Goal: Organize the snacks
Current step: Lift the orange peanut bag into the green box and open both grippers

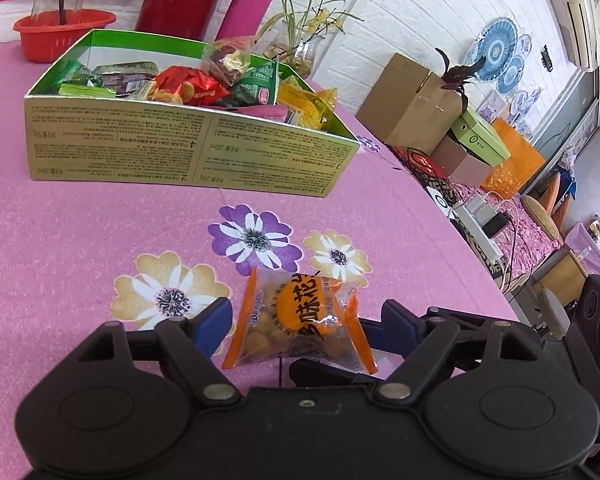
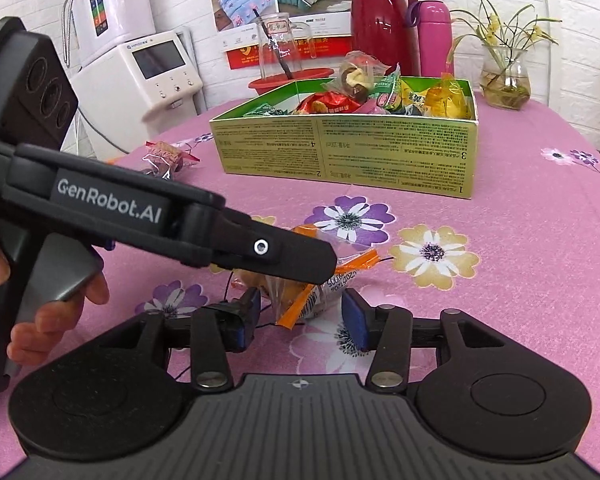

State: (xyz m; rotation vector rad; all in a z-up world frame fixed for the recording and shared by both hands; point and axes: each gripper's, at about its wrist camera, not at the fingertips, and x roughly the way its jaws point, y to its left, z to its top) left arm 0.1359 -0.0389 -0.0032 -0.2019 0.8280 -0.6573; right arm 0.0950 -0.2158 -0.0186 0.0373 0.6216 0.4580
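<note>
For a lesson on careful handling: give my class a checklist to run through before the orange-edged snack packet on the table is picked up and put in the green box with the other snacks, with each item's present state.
1. Snack packet lies flat on the tablecloth, uncrushed: ok.
2. Left gripper open, blue pads either side of the packet, not pressing: ok.
3. Right gripper open around the same packet: not ok, both crowd one item.
4. Green box has free room: ok, space at its left end.
5. Path from packet to box clear of objects: ok.
6. Other loose snacks left of the box remain to collect: not ok.
</note>
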